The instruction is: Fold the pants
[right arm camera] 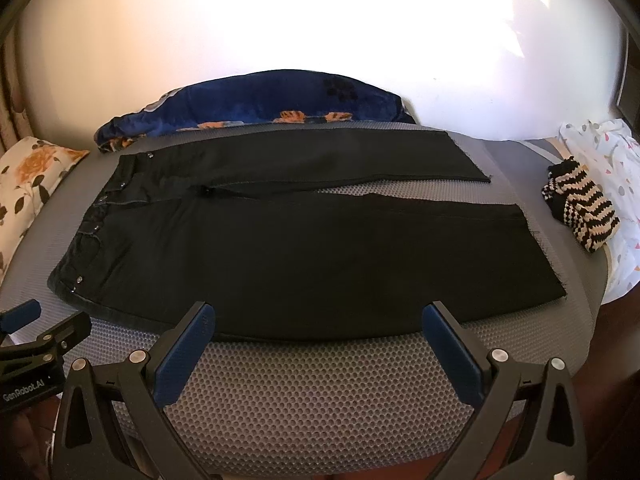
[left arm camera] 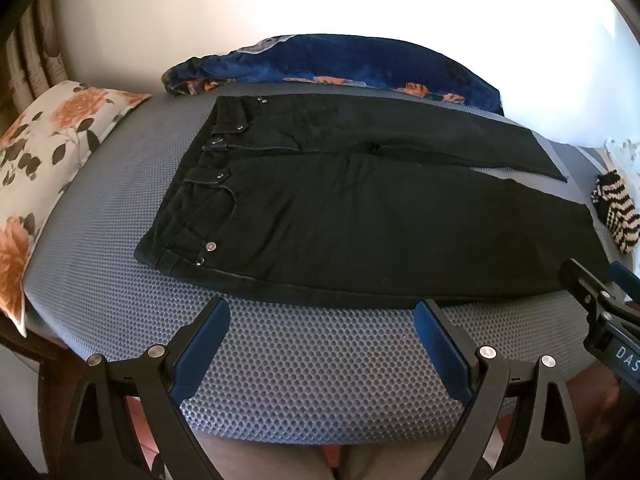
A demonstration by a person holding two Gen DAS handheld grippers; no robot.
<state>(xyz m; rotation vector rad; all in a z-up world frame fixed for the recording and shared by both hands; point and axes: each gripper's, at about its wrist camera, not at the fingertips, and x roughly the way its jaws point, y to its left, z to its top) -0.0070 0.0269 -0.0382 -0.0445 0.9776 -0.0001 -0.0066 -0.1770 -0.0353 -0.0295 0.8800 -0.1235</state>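
pants (left arm camera: 360,216) flat, unfolded, legs apart | left gripper (left arm camera: 322,322) jaws apart, empty | right gripper (right arm camera: 320,324) jaws apart, empty | every fold remains

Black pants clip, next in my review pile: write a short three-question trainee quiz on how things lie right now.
1. True or false: the black pants are already folded in half.
2. Which end of the pants lies toward the floral pillow? A) hems B) waistband C) neither
3. Fill in: both the left tool and the right tool are ____, holding nothing.

Key:
1. False: they lie spread flat on the grey mesh mattress, legs apart.
2. B: the striped knit item sits at the hem end.
3. Open.
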